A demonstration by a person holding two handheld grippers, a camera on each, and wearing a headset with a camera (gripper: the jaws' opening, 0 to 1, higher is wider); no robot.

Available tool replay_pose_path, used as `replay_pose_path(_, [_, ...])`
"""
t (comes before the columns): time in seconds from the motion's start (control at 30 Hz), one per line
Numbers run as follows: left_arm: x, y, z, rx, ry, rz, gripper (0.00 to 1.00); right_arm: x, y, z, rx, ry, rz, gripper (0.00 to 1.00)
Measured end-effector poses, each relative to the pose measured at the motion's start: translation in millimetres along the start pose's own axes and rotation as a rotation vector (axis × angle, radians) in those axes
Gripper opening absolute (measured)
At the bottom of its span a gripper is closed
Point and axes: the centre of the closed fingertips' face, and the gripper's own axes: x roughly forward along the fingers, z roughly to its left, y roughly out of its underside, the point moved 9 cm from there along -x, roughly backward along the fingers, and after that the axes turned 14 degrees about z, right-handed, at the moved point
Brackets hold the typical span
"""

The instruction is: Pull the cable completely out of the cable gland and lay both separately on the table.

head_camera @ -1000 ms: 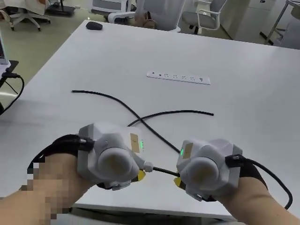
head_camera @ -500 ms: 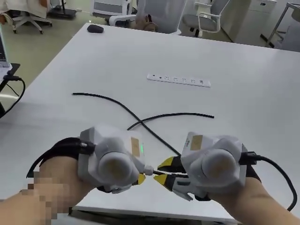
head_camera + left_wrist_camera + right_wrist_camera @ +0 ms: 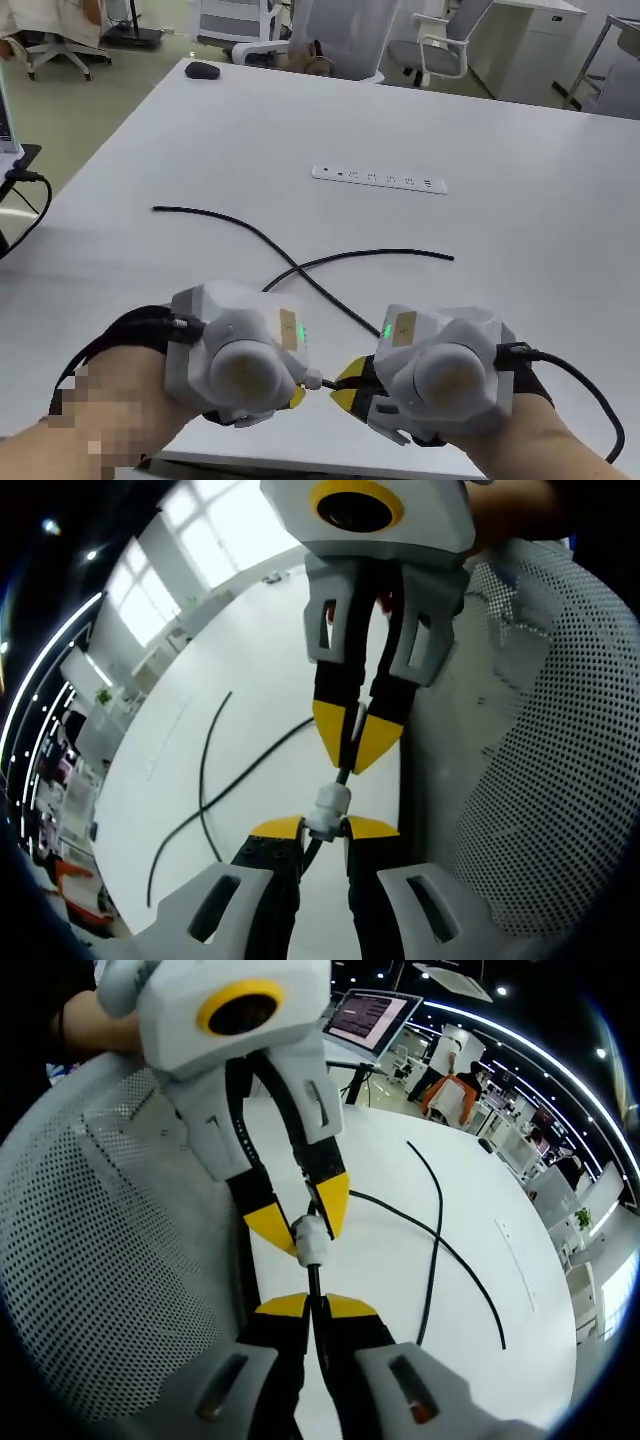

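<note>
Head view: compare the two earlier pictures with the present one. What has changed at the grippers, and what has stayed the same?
The right gripper opened, moved in toward the cable gland, and shut again on the cable. The left gripper stayed shut on the gland; the power strip lies unmoved.

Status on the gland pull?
Left gripper shut on cable gland. Right gripper shut on cable, close beside it. Cable not yet out. Spare cable on table, clear of work.

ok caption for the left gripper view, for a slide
Left gripper holds the cable gland; right gripper grips the cable.
</note>
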Motion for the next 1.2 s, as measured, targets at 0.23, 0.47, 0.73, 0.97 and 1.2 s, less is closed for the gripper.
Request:
replay_pose_path(0.23, [-0.7, 2.1, 1.9, -0.013, -0.007, 0.004, 0.17, 4.5, 16.1, -6.5, 0.038, 0.038, 0.125, 0.04])
replay_pose_path(0.47, [0.3, 2.3, 2.3, -0.014, -0.006, 0.004, 0.17, 6.4, 26.2, -8.5, 0.029, 0.063, 0.212, 0.05])
replay_pose_path(0.73, [-0.6, 4.7, 2.0, -0.018, -0.008, 0.013, 0.17, 5.9, 8.8, 1.6, -0.04, 0.021, 0.12, 0.15])
replay_pose_path(0.97, [-1.1, 3.5, 1.7, -0.01, -0.009, 0.01, 0.17, -2.1, -3.3, -0.7, 0.066, -0.049, -0.047, 0.17])
replay_pose_path(1.2, [-0.7, 2.2, 1.3, 0.001, -0.012, 0.004, 0.17, 1.9, 0.9, 1.4, 0.009, -0.023, 0.014, 0.04])
